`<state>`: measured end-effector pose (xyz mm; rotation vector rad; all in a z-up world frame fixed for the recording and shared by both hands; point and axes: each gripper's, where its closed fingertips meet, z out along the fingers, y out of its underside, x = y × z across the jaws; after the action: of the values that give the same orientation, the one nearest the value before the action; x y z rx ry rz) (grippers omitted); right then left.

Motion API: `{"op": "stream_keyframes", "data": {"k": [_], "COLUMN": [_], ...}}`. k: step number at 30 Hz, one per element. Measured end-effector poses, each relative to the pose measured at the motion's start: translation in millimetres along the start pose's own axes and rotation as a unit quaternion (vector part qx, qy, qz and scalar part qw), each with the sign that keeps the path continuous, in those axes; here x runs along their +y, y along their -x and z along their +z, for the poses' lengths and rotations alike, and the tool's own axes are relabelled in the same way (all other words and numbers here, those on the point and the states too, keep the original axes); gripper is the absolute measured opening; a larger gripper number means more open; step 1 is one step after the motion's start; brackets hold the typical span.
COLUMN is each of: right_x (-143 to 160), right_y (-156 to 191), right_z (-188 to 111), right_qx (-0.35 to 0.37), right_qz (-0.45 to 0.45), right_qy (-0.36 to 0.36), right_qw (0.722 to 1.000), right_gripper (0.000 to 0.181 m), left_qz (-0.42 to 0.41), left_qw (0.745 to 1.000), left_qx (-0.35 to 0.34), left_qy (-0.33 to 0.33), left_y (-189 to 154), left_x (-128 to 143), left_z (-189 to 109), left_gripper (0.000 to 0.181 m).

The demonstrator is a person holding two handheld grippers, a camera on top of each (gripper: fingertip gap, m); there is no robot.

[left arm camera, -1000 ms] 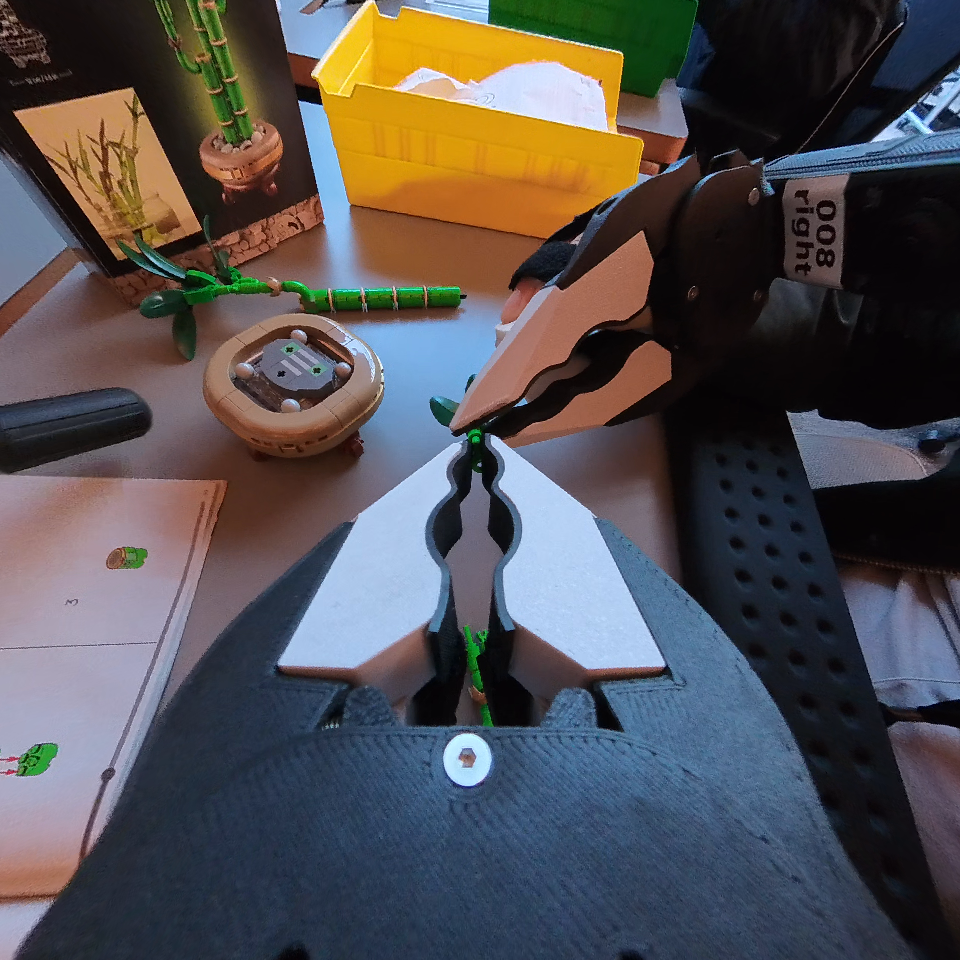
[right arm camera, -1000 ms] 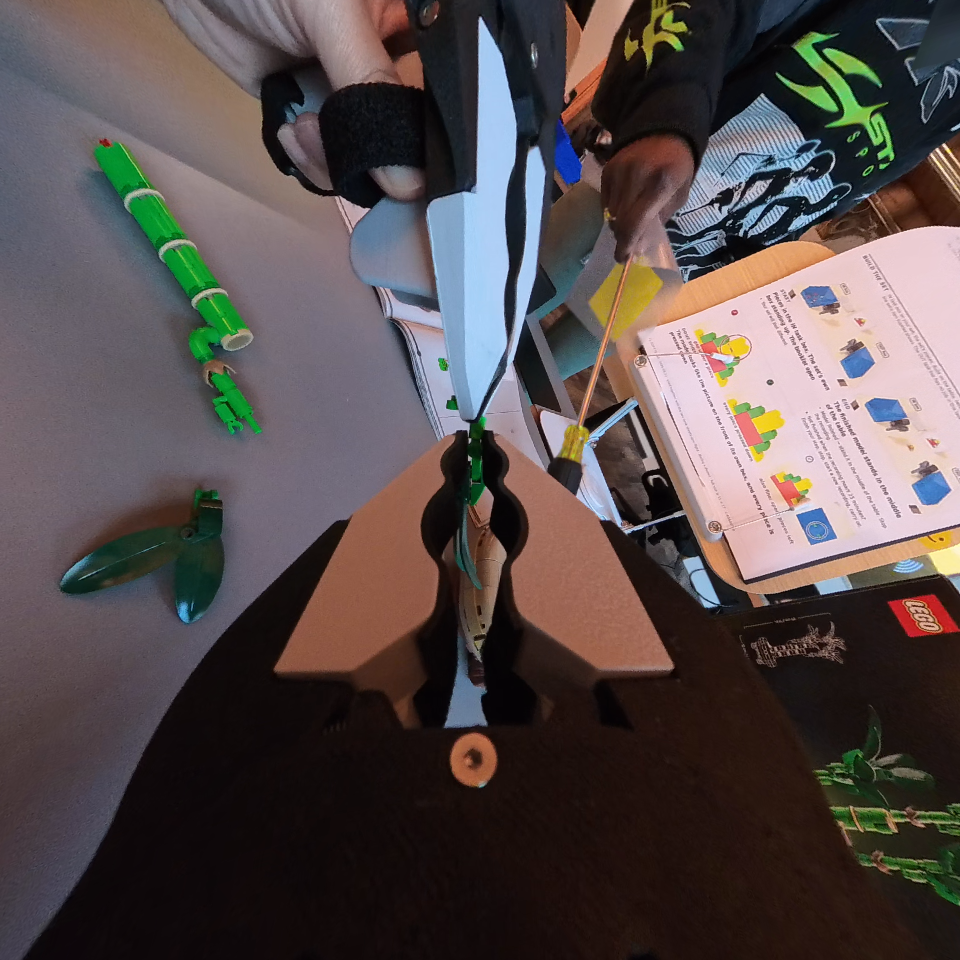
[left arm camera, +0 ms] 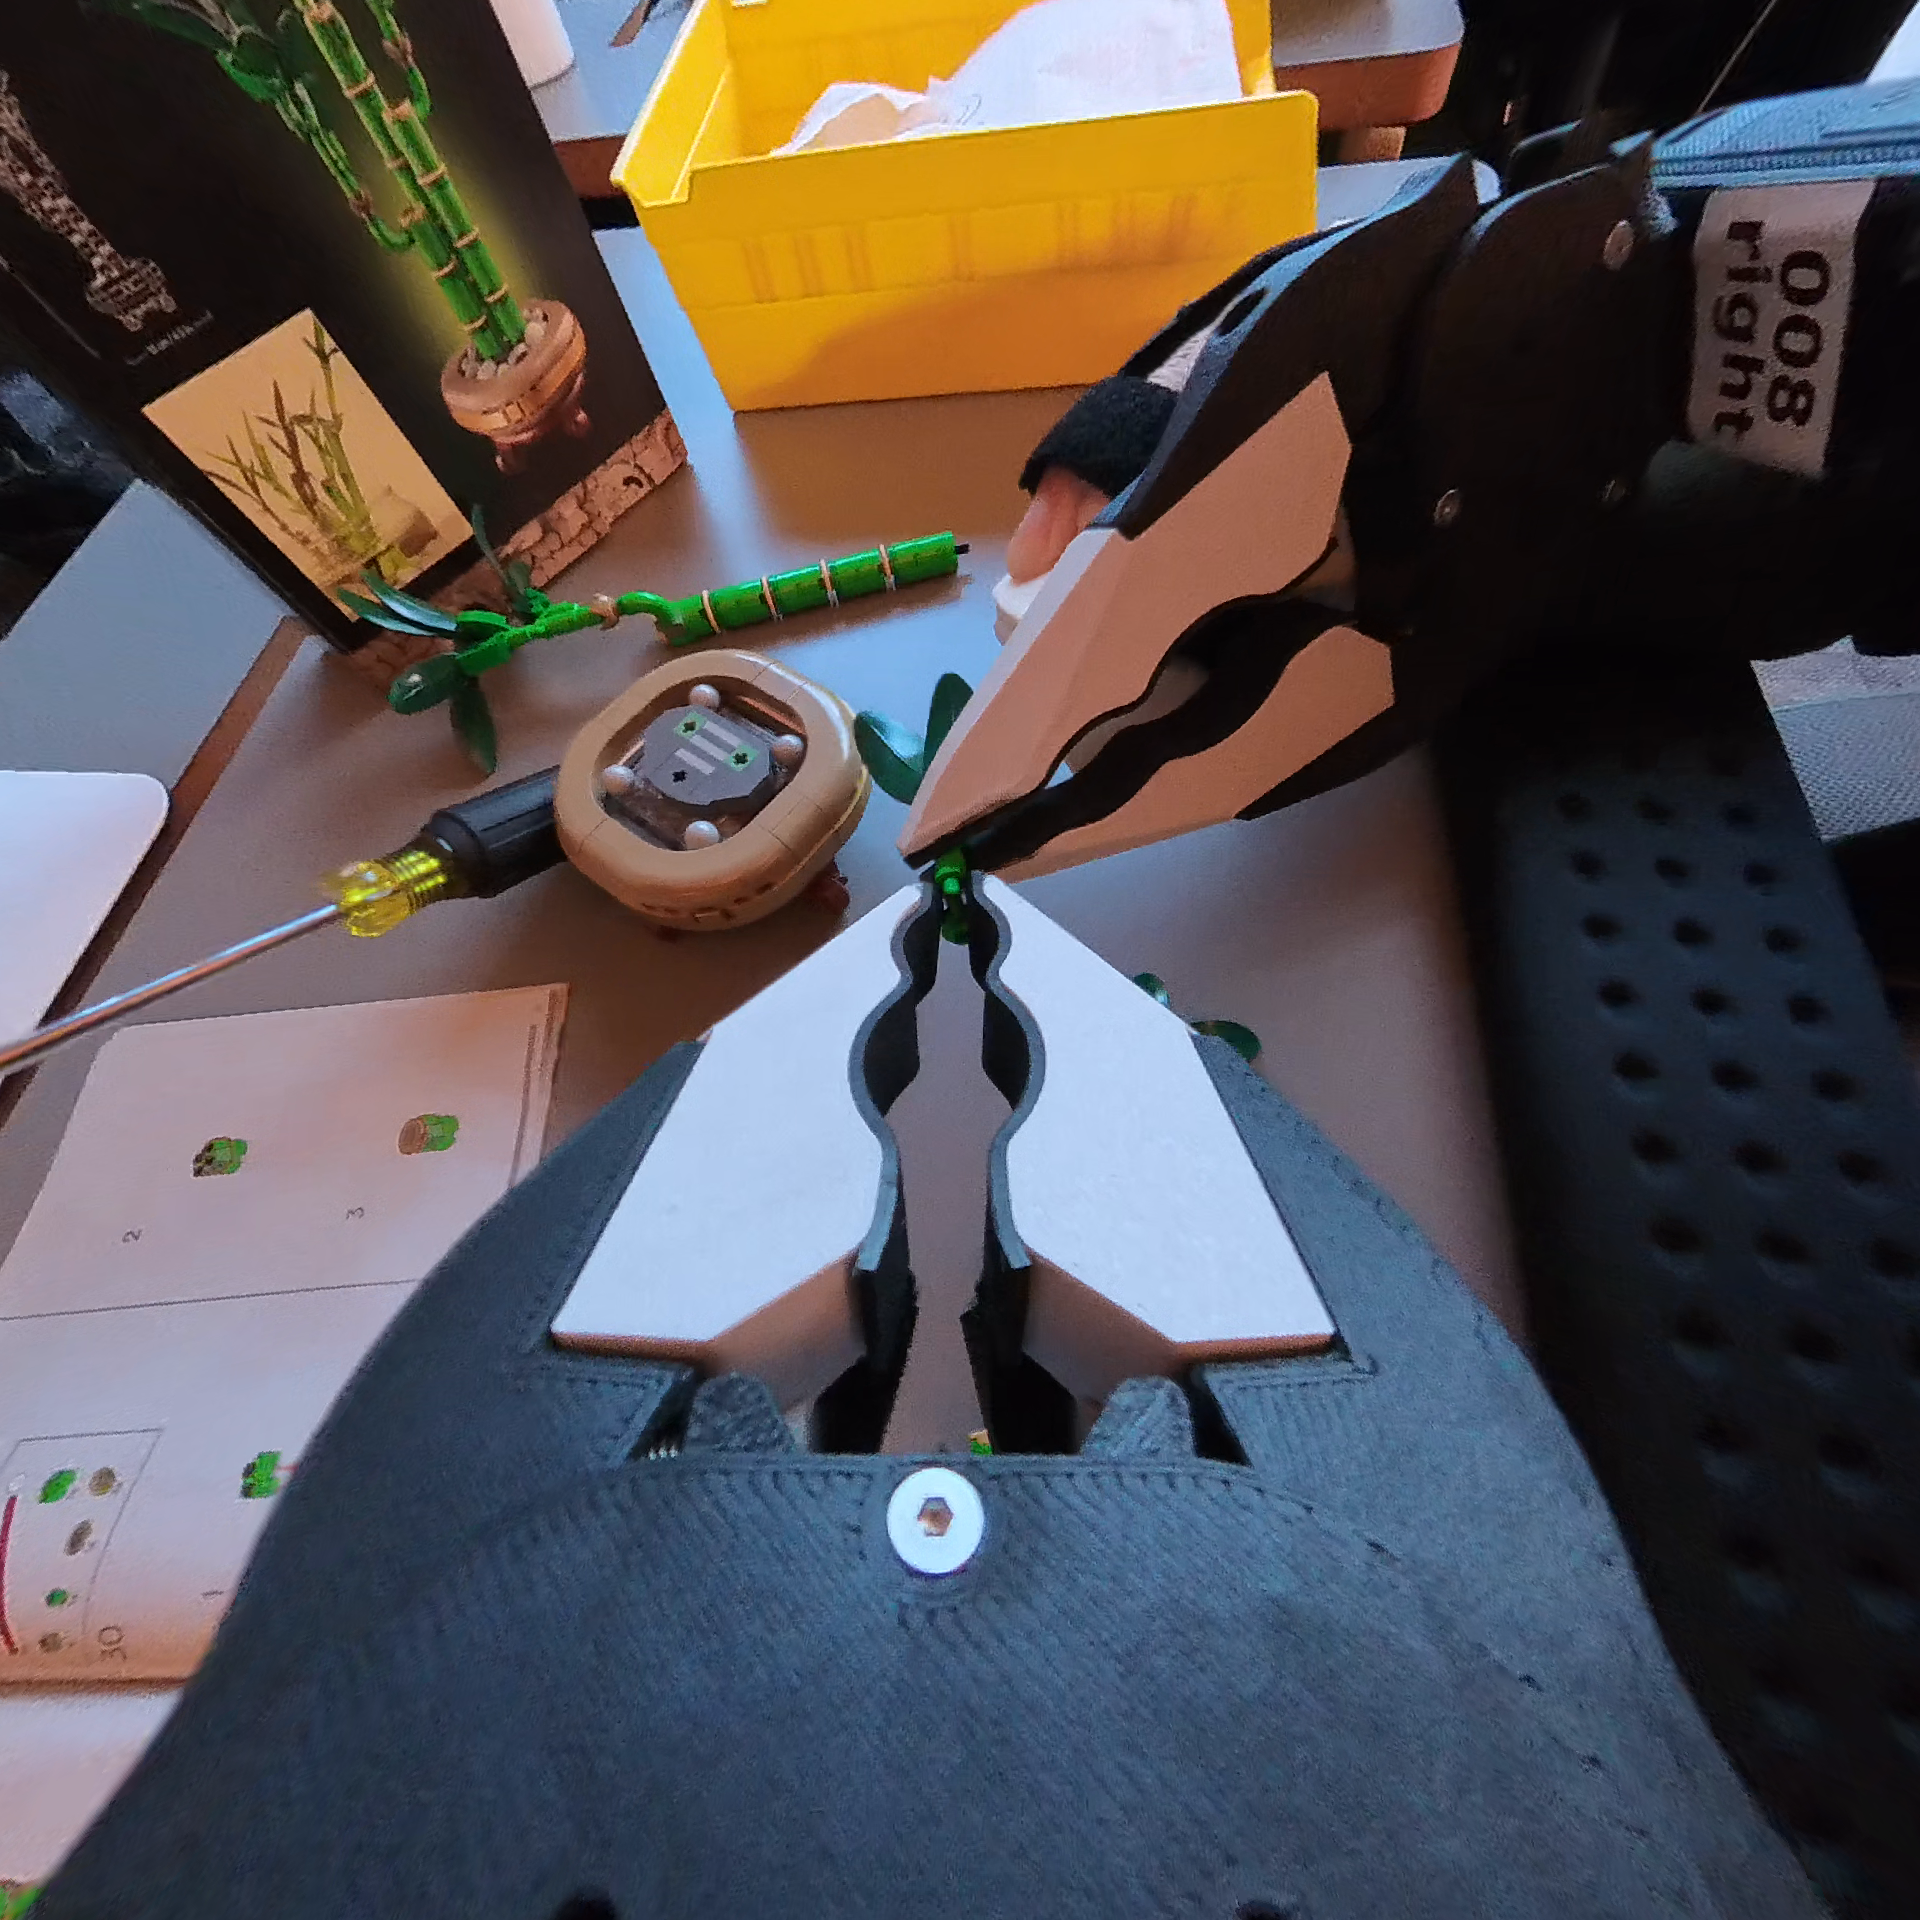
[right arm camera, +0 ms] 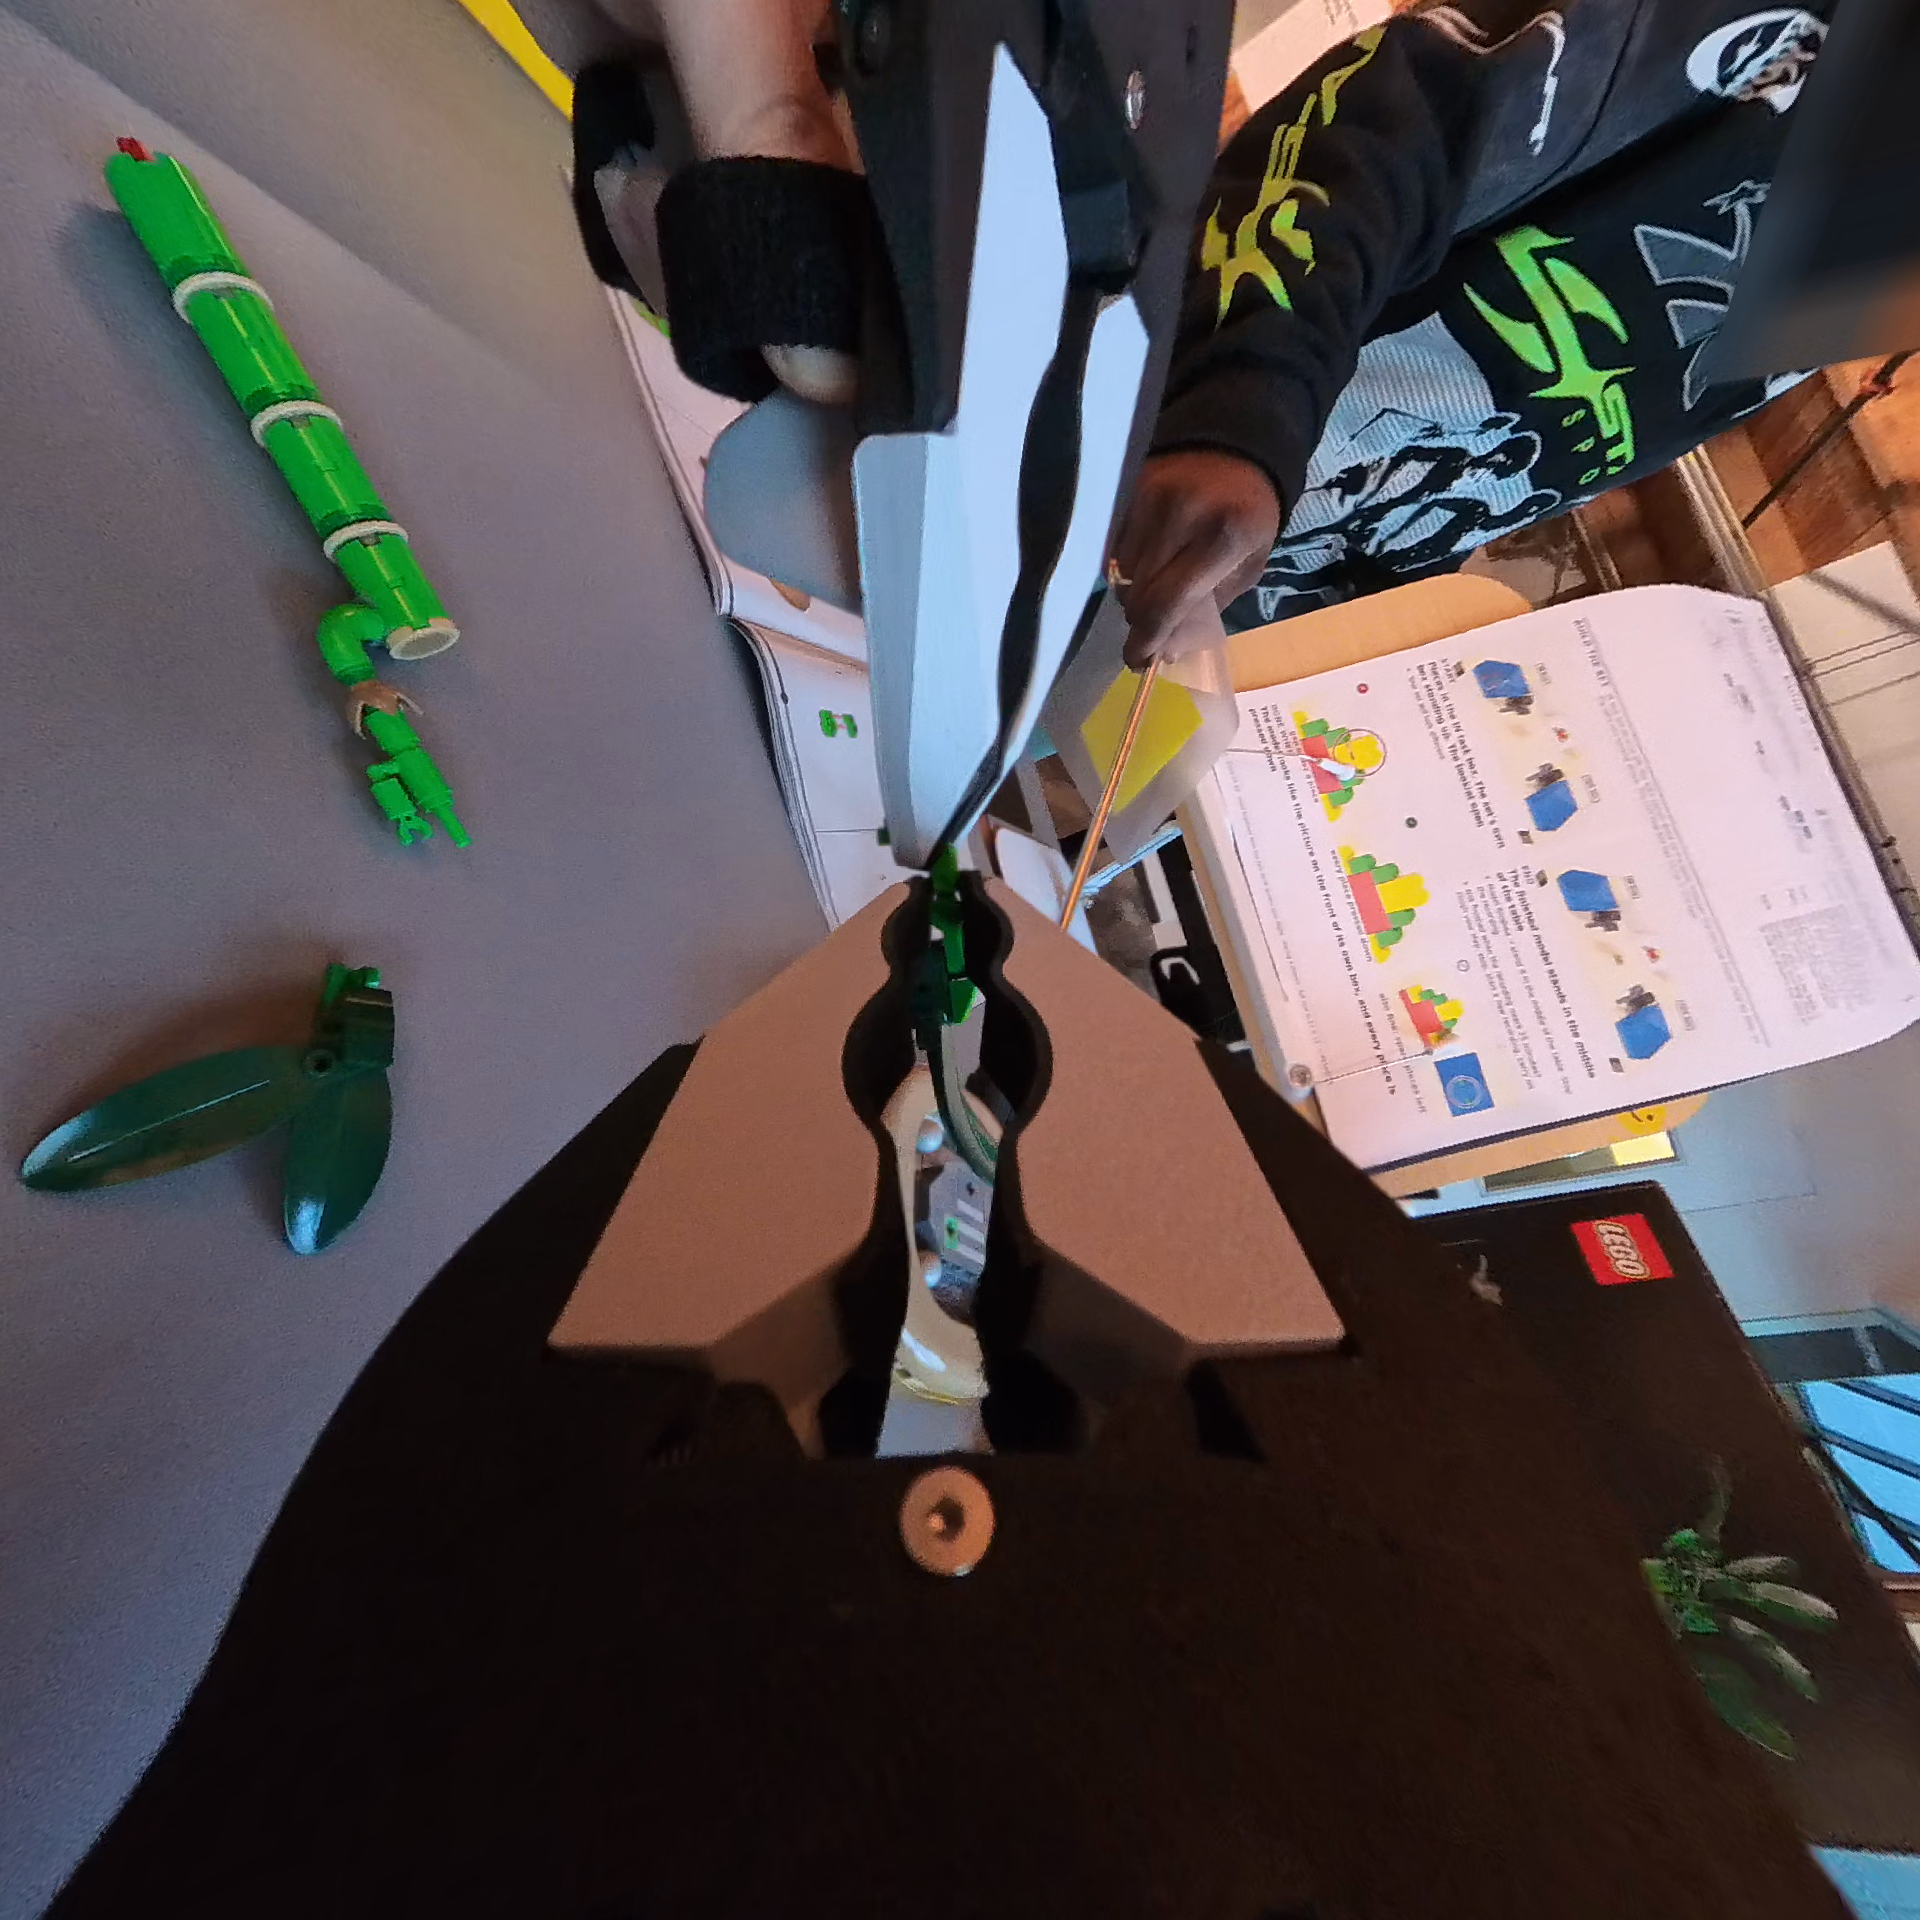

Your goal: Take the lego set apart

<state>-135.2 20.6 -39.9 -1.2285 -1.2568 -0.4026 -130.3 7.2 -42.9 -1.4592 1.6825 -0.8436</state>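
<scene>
Bare bench (left arm camera: pixel 1226 935) beside the right claw (left arm camera: pixel 940 857). Left approach blocked: tan pot base (left arm camera: pixel 712 795) near the claw tips, screwdriver (left arm camera: pixel 416 883) touching it, instruction booklet (left arm camera: pixel 270 1195) nearer. Behind: bamboo stalk (left arm camera: pixel 790 592), box (left arm camera: pixel 312 291), yellow bin (left arm camera: pixel 977 239). Right flank shut off by black perforated panel (left arm camera: pixel 1683 1143).

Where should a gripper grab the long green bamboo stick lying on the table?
Probably around the middle of the bamboo stick, on a straight green section between the pale rings. It lies flat with free table on both sides, so come from above with one finger on each long side. I'd avoid the bent elbow and the thin twig end with leaves; they look likelier to twist or pop off.
</scene>
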Motion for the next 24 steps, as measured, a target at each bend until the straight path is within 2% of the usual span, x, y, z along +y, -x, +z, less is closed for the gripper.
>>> {"op": "stream_keyframes", "data": {"k": [3, 8, 10, 16, 17, 18, 19, 21, 24], "right_x": [-1.1, -10.4, -9.9, -3.2, -3.3, -4.5, -3.6, -2.9, -2.0], "right_y": [-1.2, -7.1, -4.3, 4.2, 4.4, 4.0, 3.8, 2.8, 4.3], "right_z": [-0.9, -5.1, -4.4, -0.2, 0.1, -0.2, -0.1, -0.2, 0.3], "right_qx": [0.007, 0.012, -0.001, -0.024, -0.025, -0.025, -0.025, -0.024, -0.025], "right_qz": [-0.007, 0.022, 0.035, 0.035, 0.033, 0.032, 0.032, 0.032, 0.021], "right_qy": [-0.003, -0.051, -0.048, -0.023, -0.022, -0.025, -0.022, -0.021, -0.02], "right_qw": [1.0, 0.998, 0.998, 0.999, 0.999, 0.999, 0.999, 0.999, 0.999], "right_gripper": [0.005, 0.006, 0.006, 0.005, 0.005, 0.005, 0.005, 0.005, 0.005], "left_qz": [-0.033, -0.091, -0.109, -0.106, -0.111, -0.122, -0.132, -0.138, -0.133], "left_qw": [0.999, 0.992, 0.989, 0.991, 0.991, 0.99, 0.989, 0.986, 0.987], "left_qx": [0.014, 0.073, 0.09, 0.077, 0.076, 0.073, 0.071, 0.092, 0.091], "left_qy": [0.005, -0.042, -0.043, -0.014, -0.015, -0.016, -0.015, -0.022, -0.02], "left_y": [-0.6, -4.7, -5.5, -3.8, -3.1, -1.0, 1.3, -2.5, -2.8], "left_x": [-1.6, -10.6, -8.7, 1.7, 1.9, 2.2, 3.1, 1.9, 3.0], "left_z": [-0.7, -8.8, -8.8, -2.5, -2.1, -1.0, 0.0, 0.4, 1.6], "left_gripper": [0.003, 0.002, 0.002, 0.003, 0.004, 0.019, 0.025, 0.008, 0.008]}}
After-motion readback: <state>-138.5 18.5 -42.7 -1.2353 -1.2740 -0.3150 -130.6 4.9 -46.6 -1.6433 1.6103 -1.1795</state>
